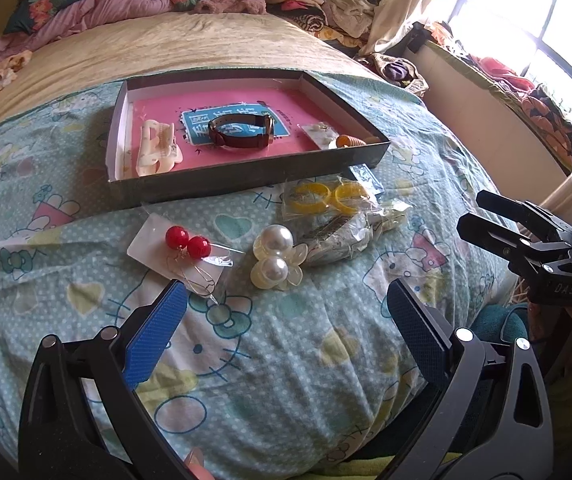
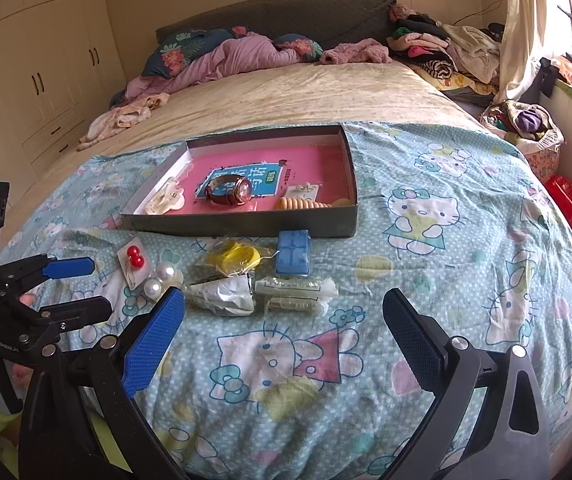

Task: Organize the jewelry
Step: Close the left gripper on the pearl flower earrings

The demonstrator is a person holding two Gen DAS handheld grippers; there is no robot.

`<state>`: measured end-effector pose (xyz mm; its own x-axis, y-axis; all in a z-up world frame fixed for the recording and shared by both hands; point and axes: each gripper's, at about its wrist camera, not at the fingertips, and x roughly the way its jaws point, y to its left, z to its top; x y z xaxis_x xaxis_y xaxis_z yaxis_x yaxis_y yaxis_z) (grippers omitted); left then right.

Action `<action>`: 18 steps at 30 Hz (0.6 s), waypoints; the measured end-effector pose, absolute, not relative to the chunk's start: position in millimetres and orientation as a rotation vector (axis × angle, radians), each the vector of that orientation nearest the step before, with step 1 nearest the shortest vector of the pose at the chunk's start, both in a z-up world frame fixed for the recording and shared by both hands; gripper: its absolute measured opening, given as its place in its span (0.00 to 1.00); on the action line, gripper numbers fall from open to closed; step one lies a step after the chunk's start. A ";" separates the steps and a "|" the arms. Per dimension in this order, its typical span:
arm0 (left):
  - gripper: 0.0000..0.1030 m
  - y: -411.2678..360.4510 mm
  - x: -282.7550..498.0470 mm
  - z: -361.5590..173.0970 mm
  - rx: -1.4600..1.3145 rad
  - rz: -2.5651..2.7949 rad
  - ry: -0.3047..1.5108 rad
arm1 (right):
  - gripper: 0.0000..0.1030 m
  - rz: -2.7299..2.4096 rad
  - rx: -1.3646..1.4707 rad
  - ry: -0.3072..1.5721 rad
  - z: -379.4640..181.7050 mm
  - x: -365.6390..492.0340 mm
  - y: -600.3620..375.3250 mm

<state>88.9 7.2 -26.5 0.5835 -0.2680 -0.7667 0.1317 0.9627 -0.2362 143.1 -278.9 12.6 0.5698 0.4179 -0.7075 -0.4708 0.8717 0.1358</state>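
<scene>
A shallow dark box (image 1: 245, 179) (image 2: 241, 225) with a pink floor sits on the Hello Kitty blanket. It holds a cream hair claw (image 1: 157, 152), a brown watch (image 1: 241, 130) (image 2: 229, 191), a carded earring pair (image 1: 320, 133) and a tan ribbed piece (image 2: 300, 203). In front of it lie red ball earrings on a card (image 1: 187, 242) (image 2: 135, 258), pearl flower pieces (image 1: 275, 258) (image 2: 161, 278), bagged yellow rings (image 1: 328, 198) (image 2: 237, 258), wrapped packets (image 2: 269, 292) and a blue box (image 2: 293, 258). My left gripper (image 1: 286, 300) is open just short of the earrings and pearls. My right gripper (image 2: 283, 312) is open, near the packets.
The bed runs back to a dark headboard (image 2: 269, 12) with pillows and pink bedding (image 2: 225, 60). Heaped clothes (image 2: 438, 52) lie at the far right, a window (image 1: 526, 20) beyond. A wardrobe (image 2: 37, 72) stands left. A red object (image 2: 566, 200) lies beside the bed.
</scene>
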 end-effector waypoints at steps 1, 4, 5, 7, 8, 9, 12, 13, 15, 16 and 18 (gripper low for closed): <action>0.91 8.0 89.4 -29.0 -0.163 -0.231 0.923 | 0.96 0.520 -0.076 0.818 9.7 143.7 -278.3; 0.90 9.7 90.9 -36.8 -0.164 -0.214 0.932 | 0.96 0.514 -0.095 0.836 1.5 146.2 -275.0; 0.87 9.8 91.6 -38.9 -0.168 -0.215 0.934 | 0.96 0.512 -0.103 0.840 -1.7 147.1 -273.9; 0.73 9.2 92.9 -42.8 -0.163 -0.210 0.935 | 0.96 0.501 -0.116 0.856 -9.5 149.1 -273.0; 0.65 8.5 93.6 -44.5 -0.160 -0.209 0.936 | 0.96 0.495 -0.119 0.865 -13.2 150.6 -272.6; 0.62 7.7 94.2 -46.0 -0.162 -0.211 0.937 | 0.96 0.492 -0.117 0.874 -16.9 152.6 -272.5; 0.46 4.7 96.0 -49.3 -0.158 -0.218 0.941 | 0.96 0.473 -0.119 0.896 -28.2 158.8 -272.4; 0.40 3.2 96.7 -50.5 -0.153 -0.220 0.941 | 0.96 0.469 -0.117 0.904 -31.6 161.5 -272.5; 0.38 1.1 98.8 -53.1 -0.144 -0.223 0.944 | 0.96 0.466 -0.110 0.919 -37.0 165.5 -272.2; 0.37 0.5 99.9 -54.4 -0.143 -0.224 0.946 | 0.96 0.467 -0.109 0.922 -38.8 166.9 -272.2; 0.35 -1.1 102.5 -57.6 -0.139 -0.222 0.947 | 0.96 0.463 -0.112 0.933 -41.8 169.3 -270.9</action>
<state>102.5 -1.1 -57.6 0.5638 -0.2485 -0.7876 0.1268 0.9684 -0.2148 169.3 -270.9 -41.8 0.5051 0.3354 -0.7952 -0.4304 0.8966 0.1048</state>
